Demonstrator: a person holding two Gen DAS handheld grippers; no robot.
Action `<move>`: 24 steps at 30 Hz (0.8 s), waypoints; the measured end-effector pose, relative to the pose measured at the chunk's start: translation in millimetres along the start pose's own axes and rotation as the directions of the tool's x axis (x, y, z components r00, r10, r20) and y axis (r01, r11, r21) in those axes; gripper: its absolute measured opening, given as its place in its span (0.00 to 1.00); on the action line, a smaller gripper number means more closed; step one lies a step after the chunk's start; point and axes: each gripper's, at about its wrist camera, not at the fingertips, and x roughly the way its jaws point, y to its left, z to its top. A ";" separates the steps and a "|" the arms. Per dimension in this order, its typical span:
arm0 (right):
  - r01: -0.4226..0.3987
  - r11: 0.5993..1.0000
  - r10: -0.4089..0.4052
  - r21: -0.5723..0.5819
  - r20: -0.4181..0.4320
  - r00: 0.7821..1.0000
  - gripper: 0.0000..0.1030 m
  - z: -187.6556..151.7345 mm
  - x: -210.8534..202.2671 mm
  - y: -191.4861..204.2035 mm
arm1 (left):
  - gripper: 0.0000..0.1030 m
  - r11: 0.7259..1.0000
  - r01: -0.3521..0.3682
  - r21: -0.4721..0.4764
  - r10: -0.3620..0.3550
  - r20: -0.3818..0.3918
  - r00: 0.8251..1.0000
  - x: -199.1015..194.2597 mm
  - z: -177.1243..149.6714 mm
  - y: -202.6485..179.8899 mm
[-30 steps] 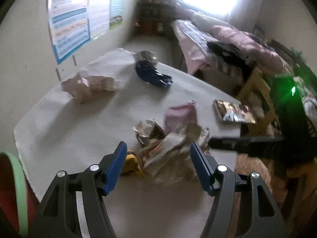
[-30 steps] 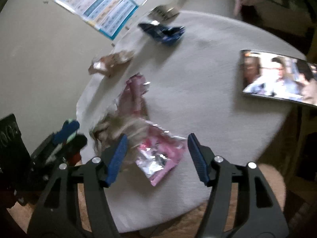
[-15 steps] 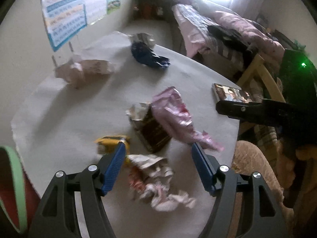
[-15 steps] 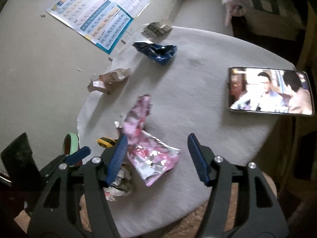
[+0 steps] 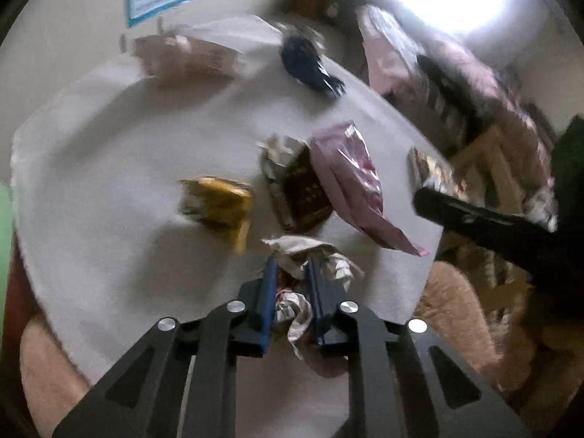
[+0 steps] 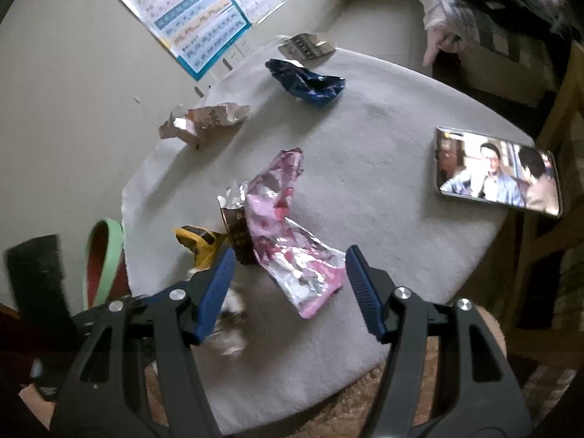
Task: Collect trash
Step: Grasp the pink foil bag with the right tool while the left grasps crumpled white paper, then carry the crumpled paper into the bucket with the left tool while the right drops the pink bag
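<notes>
My left gripper (image 5: 292, 277) is shut on a crumpled white wrapper (image 5: 321, 259) at the near edge of the round white table (image 5: 109, 153). Beyond it lie a yellow wrapper (image 5: 219, 204), a brown packet (image 5: 303, 189) and a pink foil bag (image 5: 350, 179). My right gripper (image 6: 288, 273) is open and empty, hovering over the pink foil bag (image 6: 288, 233). The brown packet (image 6: 237, 230), yellow wrapper (image 6: 199, 242) and the held white wrapper (image 6: 230, 328) lie to its left. A blue wrapper (image 6: 306, 82), a tan wrapper (image 6: 204, 122) and a grey carton (image 6: 304, 45) lie farther back.
A phone (image 6: 496, 171) playing video lies at the table's right edge. A red bin with a green rim (image 6: 104, 255) stands left of the table. A poster (image 6: 197, 11) hangs on the wall. A bed (image 5: 456, 73) and a wooden chair (image 5: 500, 168) stand beyond.
My left gripper has closed on the crumpled white wrapper, which lay between its open fingers before. The right gripper has stayed open over the pink bag.
</notes>
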 end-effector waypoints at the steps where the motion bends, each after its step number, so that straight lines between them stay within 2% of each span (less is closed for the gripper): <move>1: 0.011 1.000 -0.011 -0.016 -0.002 1.000 0.59 1.6 2.5 4.6 | 0.13 1.000 -0.006 0.002 0.006 0.031 1.000 -14.0 -2.1 6.6; 4: 0.045 0.997 -0.047 -0.066 -0.030 0.998 0.59 7.3 18.8 20.7 | 0.13 1.000 -0.027 -0.007 0.028 0.116 0.993 -47.8 -5.0 23.6; 7: 0.053 0.996 -0.058 -0.077 -0.065 0.996 0.59 8.2 35.4 27.9 | 0.13 0.997 -0.039 -0.070 0.053 0.211 0.976 -82.7 -2.9 46.9; 10: 0.079 0.994 -0.085 -0.073 -0.083 0.993 0.59 6.9 47.0 29.5 | 0.13 0.989 -0.100 -0.106 0.126 0.281 0.951 -106.2 -3.4 65.0; 11: 0.082 0.994 -0.088 -0.070 -0.087 0.992 0.56 6.0 49.2 29.6 | 0.13 0.983 -0.136 -0.123 0.168 0.306 0.937 -114.8 -4.4 72.1; 13: 0.083 0.994 -0.090 -0.076 -0.098 0.991 0.43 3.5 53.2 30.4 | 0.13 0.973 -0.174 -0.152 0.215 0.325 0.921 -123.9 -3.7 80.0; 15: 0.086 0.993 -0.095 -0.079 -0.118 0.988 0.16 0.2 57.1 30.1 | 0.13 0.957 -0.215 -0.193 0.272 0.347 0.898 -135.3 -0.6 89.9; 17: 0.084 0.995 -0.090 -0.060 -0.115 0.989 0.15 -1.6 55.0 29.9 | 0.13 0.946 -0.247 -0.211 0.311 0.368 0.876 -146.7 3.6 95.9; 20: 0.092 0.993 -0.096 -0.071 -0.063 0.993 0.14 2.0 38.8 35.0 | 0.13 0.931 -0.290 -0.222 0.357 0.388 0.850 -158.9 8.8 100.9; 24: 0.077 0.993 -0.076 -0.094 0.020 0.997 0.14 11.9 9.5 48.5 | 0.14 0.917 -0.310 -0.251 0.389 0.393 0.833 -167.2 11.1 109.4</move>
